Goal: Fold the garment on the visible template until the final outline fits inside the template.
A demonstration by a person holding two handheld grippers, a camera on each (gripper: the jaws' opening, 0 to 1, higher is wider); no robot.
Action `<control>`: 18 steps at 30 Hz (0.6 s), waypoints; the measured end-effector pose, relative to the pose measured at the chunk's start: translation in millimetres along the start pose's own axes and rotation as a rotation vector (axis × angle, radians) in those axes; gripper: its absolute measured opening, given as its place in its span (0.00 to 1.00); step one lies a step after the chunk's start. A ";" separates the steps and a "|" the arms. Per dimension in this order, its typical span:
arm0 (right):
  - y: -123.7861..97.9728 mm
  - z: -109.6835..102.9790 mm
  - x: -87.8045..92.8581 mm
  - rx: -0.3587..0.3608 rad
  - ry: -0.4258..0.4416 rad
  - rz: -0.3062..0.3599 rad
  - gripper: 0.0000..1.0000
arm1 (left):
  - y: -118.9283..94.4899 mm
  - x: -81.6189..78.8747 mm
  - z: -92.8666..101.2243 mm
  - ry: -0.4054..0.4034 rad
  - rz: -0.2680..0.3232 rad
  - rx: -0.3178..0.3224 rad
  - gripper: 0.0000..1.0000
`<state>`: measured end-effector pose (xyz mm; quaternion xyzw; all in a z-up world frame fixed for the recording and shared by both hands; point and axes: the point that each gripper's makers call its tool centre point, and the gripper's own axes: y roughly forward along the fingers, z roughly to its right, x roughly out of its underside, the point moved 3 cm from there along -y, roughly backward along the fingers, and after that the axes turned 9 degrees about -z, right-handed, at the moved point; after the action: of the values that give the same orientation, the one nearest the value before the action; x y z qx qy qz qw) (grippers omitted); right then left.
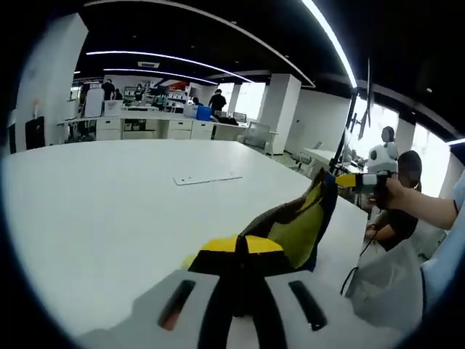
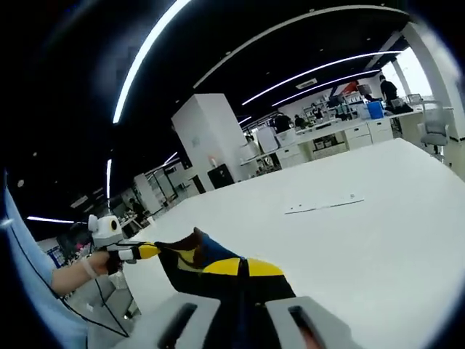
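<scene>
A black, yellow and blue garment (image 1: 290, 229) hangs stretched in the air between both grippers, above the white table (image 1: 109, 211). My left gripper (image 1: 240, 294) is shut on one end, the cloth bunched between its jaws. In the same view my right gripper (image 1: 352, 180), held by a hand, is shut on the far end. From the right gripper view, the garment (image 2: 218, 265) runs from my right gripper (image 2: 243, 309) to the left gripper (image 2: 142, 251). The template (image 1: 207, 178) lies flat on the table as a thin pale sheet, also visible beyond the garment (image 2: 323, 206).
The table's right edge (image 1: 356, 240) lies close under the garment. Beside it a person (image 1: 403, 214) sits and a white bag (image 1: 385, 287) hangs. Desks, cabinets (image 1: 145, 127) and standing people are far behind the table.
</scene>
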<state>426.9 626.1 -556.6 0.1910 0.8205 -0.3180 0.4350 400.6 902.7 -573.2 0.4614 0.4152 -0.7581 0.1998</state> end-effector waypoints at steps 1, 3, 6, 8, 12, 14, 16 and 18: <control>-1.4 -1.0 -3.1 -0.003 -0.003 0.005 0.00 | -1.5 -2.9 0.7 0.004 0.003 0.002 0.00; -5.1 -4.5 -11.3 -0.015 -0.016 0.023 0.00 | -5.8 -10.6 2.0 0.006 0.014 0.003 0.00; -13.7 -13.8 -24.7 -0.033 -0.047 0.051 0.00 | -11.9 -22.2 5.5 0.010 0.036 0.011 0.00; -19.1 -19.8 -32.5 -0.049 -0.052 0.073 0.00 | -16.5 -30.6 7.6 0.015 0.047 0.015 0.00; -28.3 -33.4 -46.7 -0.085 -0.071 0.114 0.00 | -27.9 -47.6 15.1 0.035 0.071 0.023 0.00; -33.4 -40.3 -54.9 -0.111 -0.075 0.139 0.00 | -33.3 -56.6 20.1 0.053 0.087 0.031 0.00; -37.9 -44.2 -62.3 -0.129 -0.078 0.154 0.00 | -37.3 -66.6 22.9 0.057 0.113 0.051 0.00; -41.3 -45.8 -69.0 -0.132 -0.086 0.163 0.00 | -39.6 -74.3 23.2 0.050 0.121 0.060 0.00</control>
<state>413.3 625.1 -465.0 0.2141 0.8020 -0.2347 0.5058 397.7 900.7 -486.0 0.5102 0.3685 -0.7451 0.2207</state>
